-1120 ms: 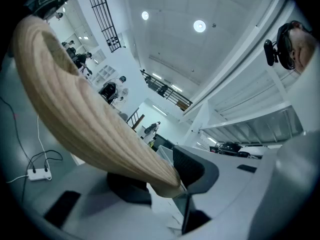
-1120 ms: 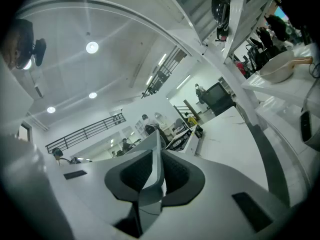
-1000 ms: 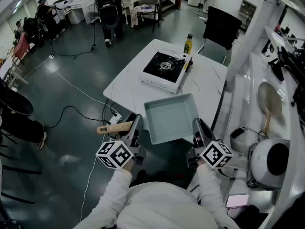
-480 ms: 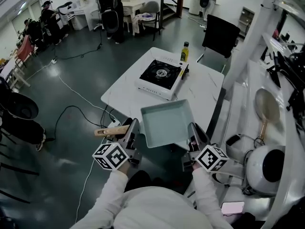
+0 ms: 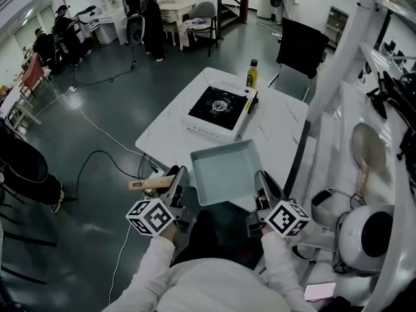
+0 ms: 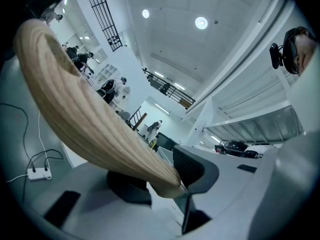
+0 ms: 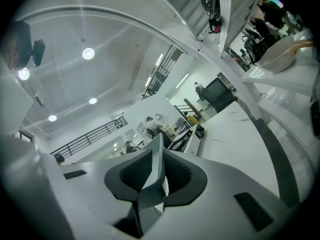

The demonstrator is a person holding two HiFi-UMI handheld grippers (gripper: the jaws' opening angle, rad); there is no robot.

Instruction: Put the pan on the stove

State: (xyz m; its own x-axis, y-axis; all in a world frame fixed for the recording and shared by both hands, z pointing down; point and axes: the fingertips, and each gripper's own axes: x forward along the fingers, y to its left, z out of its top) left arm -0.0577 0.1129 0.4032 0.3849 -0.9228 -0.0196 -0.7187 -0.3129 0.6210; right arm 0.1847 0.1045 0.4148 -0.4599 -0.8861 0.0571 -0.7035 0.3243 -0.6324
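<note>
A square pale-green pan (image 5: 224, 174) with a wooden handle (image 5: 151, 183) hangs level over the near edge of the white table (image 5: 279, 125). My left gripper (image 5: 177, 179) is shut on the wooden handle (image 6: 90, 119) where it meets the pan. My right gripper (image 5: 262, 182) is shut on the pan's right rim (image 7: 156, 169), which stands edge-on between the dark pads (image 7: 135, 173). The black-topped portable stove (image 5: 218, 106) sits on the table just beyond the pan, with nothing on it.
An oil bottle (image 5: 251, 74) stands behind the stove. A black chair (image 5: 300, 44) is at the table's far side. To the right, a counter holds a frying pan (image 5: 368, 149) and a round white appliance (image 5: 370, 229). Cables (image 5: 104, 155) run across the dark floor at left.
Both grippers have carried the pan a little forward toward the table and stove. The grips on handle and rim look unchanged.
</note>
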